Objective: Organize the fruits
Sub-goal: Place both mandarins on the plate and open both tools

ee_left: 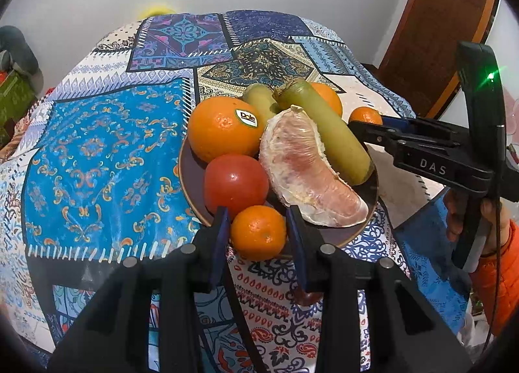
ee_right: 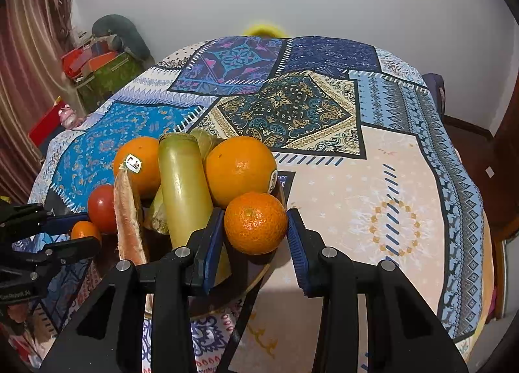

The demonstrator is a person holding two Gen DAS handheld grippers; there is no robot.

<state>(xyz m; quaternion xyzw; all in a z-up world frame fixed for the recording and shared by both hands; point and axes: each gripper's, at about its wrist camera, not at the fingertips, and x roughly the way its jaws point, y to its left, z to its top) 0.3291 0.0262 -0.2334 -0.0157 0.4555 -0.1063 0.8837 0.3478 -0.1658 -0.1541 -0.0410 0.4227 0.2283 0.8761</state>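
Plate (ee_left: 363, 230): a dark round plate with a tan rim is set on the patterned tablecloth (ee_left: 97, 152); the fruit is heaped on it.
Large orange (ee_left: 223, 133): a white oval sticker reading "Dole" is borne on its upper right side; in the right wrist view only part of that sticker is seen.
Second orange (ee_right: 241, 170): a round sticker is carried at its right edge, but the writing cannot be made out.
Other fruit: a red tomato (ee_left: 235, 181), a peeled pomelo segment (ee_left: 308, 172) and two green stalk pieces (ee_left: 327, 130) are piled together.
Left gripper (ee_left: 258, 230): a small mandarin (ee_left: 258, 232) at the plate's near rim is bracketed by the blue pads; whether it is pressed cannot be told.
Right gripper (ee_right: 256, 227): another mandarin (ee_right: 255, 223) at the plate's right rim is flanked, with a visible gap on each side.
Writing on tool: "DAS" is read on the right gripper's black body in the left wrist view.
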